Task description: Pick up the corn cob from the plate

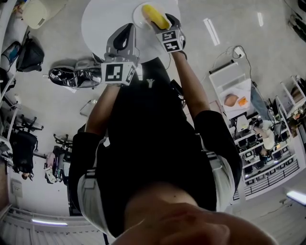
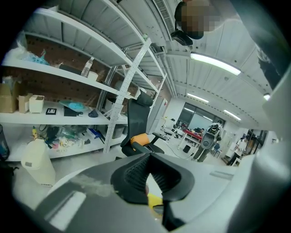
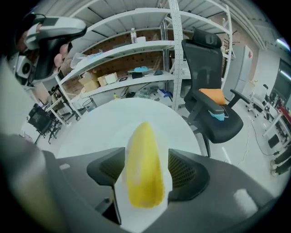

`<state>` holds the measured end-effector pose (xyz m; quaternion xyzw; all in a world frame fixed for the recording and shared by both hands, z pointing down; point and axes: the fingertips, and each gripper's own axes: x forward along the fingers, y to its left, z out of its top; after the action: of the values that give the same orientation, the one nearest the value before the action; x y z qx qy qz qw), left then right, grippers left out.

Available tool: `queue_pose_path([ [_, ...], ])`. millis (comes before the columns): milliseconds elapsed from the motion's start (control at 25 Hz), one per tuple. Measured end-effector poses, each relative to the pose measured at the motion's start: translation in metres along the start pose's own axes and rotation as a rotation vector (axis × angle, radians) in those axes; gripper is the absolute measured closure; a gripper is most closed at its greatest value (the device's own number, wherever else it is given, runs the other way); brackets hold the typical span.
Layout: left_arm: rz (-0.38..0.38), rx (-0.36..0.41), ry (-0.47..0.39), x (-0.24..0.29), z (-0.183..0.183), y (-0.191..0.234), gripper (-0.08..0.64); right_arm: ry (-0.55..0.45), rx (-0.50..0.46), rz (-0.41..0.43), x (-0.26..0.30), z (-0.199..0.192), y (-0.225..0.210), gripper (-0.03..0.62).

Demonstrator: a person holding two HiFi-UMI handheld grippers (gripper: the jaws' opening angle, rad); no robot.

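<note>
A yellow corn cob [image 1: 155, 16] lies on a white plate [image 1: 139, 13] on a round white table [image 1: 103, 24]. My right gripper [image 1: 162, 21] is down over the plate, open. In the right gripper view the corn cob [image 3: 143, 170] lies lengthwise between the two black ribbed pads [image 3: 185, 170], with a narrow gap on either side. My left gripper [image 1: 123, 40] hovers over the table's near edge, left of the plate, open and holding nothing. In the left gripper view a yellow bit of the cob [image 2: 155, 199] shows below the left gripper [image 2: 152, 175].
A black office chair [image 3: 211, 100] with an orange cushion stands just beyond the table. White metal shelves [image 3: 136, 50] full of boxes and bottles line the wall behind. A white jug [image 2: 38, 161] stands at the left, near the shelves.
</note>
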<state>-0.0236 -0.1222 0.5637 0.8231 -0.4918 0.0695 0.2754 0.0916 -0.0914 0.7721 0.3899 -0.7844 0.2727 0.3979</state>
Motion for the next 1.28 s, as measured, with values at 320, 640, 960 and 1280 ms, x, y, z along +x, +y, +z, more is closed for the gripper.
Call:
queue_pose_path([
  [320, 0.019, 0.001, 0.006, 0.0, -0.005, 0.002, 0.554, 0.049, -0.034, 0.039, 0.014, -0.009, 0.004, 0.285],
  [640, 0.013, 0.007, 0.01, 0.001, -0.008, 0.002, 0.554, 0.113, -0.049, 0.035, 0.026, -0.02, 0.003, 0.292],
  [960, 0.015, 0.006, 0.01, -0.003, -0.005, 0.005, 0.554, 0.117, -0.087, 0.014, 0.028, -0.018, 0.003, 0.308],
  [1280, 0.02, 0.006, 0.0, -0.011, -0.007, 0.006, 0.554, 0.129, -0.105, -0.017, 0.028, -0.02, 0.002, 0.321],
])
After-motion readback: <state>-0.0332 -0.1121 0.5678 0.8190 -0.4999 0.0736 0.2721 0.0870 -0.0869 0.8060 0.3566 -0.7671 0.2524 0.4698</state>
